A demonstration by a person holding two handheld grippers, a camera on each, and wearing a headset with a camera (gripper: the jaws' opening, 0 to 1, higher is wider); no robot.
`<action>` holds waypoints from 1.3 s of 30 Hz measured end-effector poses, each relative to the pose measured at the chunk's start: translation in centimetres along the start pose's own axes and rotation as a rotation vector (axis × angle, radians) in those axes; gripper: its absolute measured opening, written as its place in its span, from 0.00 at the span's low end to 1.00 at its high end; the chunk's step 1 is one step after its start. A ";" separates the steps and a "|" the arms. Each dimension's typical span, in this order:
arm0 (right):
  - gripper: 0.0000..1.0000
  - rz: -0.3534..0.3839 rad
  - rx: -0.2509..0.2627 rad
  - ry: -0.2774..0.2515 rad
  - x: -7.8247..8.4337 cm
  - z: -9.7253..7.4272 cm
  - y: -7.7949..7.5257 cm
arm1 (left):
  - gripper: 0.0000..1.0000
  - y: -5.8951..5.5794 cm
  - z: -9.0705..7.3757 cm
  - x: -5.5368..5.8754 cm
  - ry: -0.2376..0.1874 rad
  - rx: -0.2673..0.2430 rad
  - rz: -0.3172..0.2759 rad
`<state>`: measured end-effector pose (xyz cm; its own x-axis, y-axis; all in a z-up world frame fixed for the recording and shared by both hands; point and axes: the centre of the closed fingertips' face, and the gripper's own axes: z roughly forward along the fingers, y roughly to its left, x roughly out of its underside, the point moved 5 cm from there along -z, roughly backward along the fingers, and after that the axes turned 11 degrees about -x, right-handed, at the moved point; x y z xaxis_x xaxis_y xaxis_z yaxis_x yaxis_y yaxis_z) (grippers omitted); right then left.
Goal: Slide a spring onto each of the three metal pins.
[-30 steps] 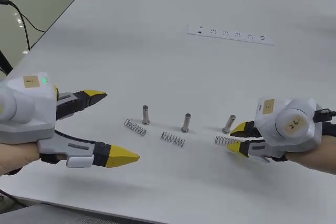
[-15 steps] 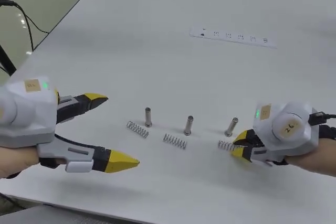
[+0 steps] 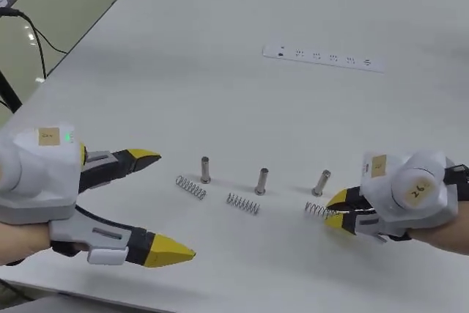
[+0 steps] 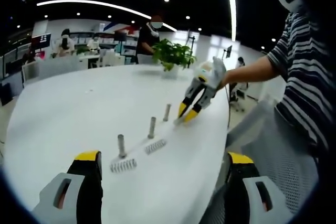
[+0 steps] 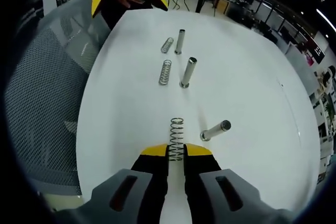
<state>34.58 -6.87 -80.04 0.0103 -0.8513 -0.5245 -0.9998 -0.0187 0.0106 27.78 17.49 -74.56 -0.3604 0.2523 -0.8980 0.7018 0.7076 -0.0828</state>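
Right gripper (image 3: pixel 335 210): jaws drawn narrow, pinching the near end of the right spring (image 5: pixel 177 135). The spring lies flat on the table (image 3: pixel 220 71) and projects forward past the tips. The right pin (image 5: pixel 215 129) stands just beside this spring, not touching it. Left gripper (image 3: pixel 165 205): jaws spread wide, nothing between them. It hovers near the left spring (image 3: pixel 190 188), clear of it.

Round sticker (image 3: pixel 415 190) on right gripper (image 3: pixel 336 210): "26"
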 end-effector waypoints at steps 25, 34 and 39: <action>0.08 -0.103 -0.070 -0.064 -4.0 -1.1 4.0 | 0.49 -5.6 5.7 -1.2 0.038 0.295 0.050; 0.07 -0.141 -0.074 -0.087 -4.9 -1.4 4.6 | 0.36 -6.3 8.2 -2.3 -0.017 0.328 0.073; 0.07 -0.160 -0.074 -0.103 -5.4 -1.7 4.9 | 0.29 -6.5 9.3 -2.2 -0.025 0.339 0.078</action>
<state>29.68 -3.25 -75.72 0.1632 -0.7763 -0.6089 -0.9814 -0.1911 -0.0195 29.76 6.21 -76.05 -0.2852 0.2778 -0.9173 0.8925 0.4258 -0.1486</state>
